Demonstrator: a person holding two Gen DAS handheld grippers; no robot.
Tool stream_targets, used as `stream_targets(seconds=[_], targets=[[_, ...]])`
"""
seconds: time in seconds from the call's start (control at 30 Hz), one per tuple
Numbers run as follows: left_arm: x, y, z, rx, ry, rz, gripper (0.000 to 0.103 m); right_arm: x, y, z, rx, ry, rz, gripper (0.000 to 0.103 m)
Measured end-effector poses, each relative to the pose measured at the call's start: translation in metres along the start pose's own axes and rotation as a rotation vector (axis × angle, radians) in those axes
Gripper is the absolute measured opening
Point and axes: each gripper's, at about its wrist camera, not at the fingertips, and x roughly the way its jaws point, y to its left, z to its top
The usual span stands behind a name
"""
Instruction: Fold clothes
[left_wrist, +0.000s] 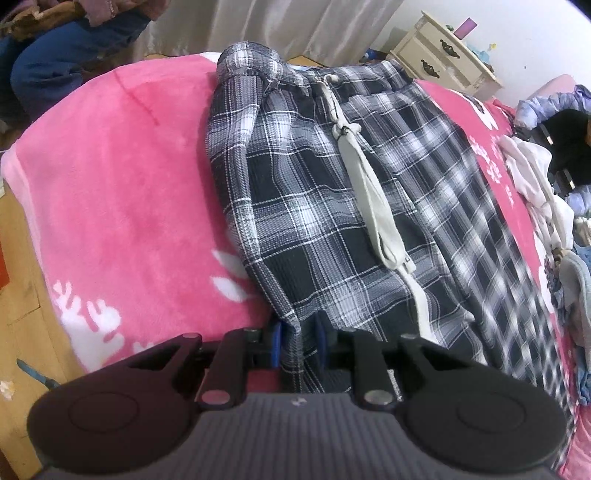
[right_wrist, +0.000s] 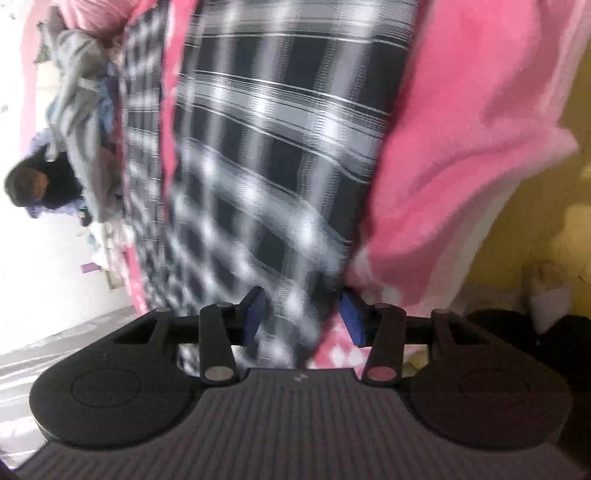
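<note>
A bed carries a pink fleece blanket with white flower prints, and the blanket covers most of both views. Across it lie plaid trousers in black, grey and white, with the waistband at the far end near the curtain and the legs running towards the cameras. Part of the fabric at the waistband is bunched up at the far left corner. A white drawstring lies knotted on top of the trousers, its loose ends trailing down the middle of the cloth.

At the right edge of the bed sits a heap of other clothes, white and pale blue, just beside the trousers. Behind it stands a cream nightstand with two drawers, both shut; small items on its top are too small to tell.

The left gripper is clamped on the near edge of the trousers, cloth pinched between its blue pads. The right gripper has plaid cloth between its spread fingers; the view is blurred, so I cannot tell whether it grips.
</note>
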Motion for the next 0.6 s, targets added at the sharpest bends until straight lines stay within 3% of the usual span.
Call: stream_targets(seconds=[0.13, 0.23, 0.33, 0.4, 0.47, 0.6], targets=[[0.0, 0.002, 0.001, 0.001, -0.003, -0.012, 0.02, 0.0, 0.0, 0.001, 0.028, -0.021, 0.061, 0.037], [0.0, 0.004, -0.001, -0.003, -0.009, -0.022, 0.02, 0.0, -0.003, 0.005, 0.038, -0.045, 0.047, 0.036], [0.0, 0.005, -0.001, -0.013, -0.015, -0.027, 0.019, 0.0, -0.006, 0.008, 0.048, -0.069, 0.032, 0.023], [0.0, 0.006, -0.001, -0.017, -0.018, -0.03, 0.02, 0.0, -0.008, 0.011, 0.055, -0.085, 0.021, 0.019], [0.0, 0.006, -0.002, -0.017, -0.021, -0.032, 0.02, 0.001, -0.011, 0.013, 0.062, -0.101, 0.011, 0.008], [-0.002, 0.009, -0.001, -0.029, -0.018, -0.053, 0.022, -0.002, -0.005, 0.015, 0.025, -0.127, 0.047, 0.002]])
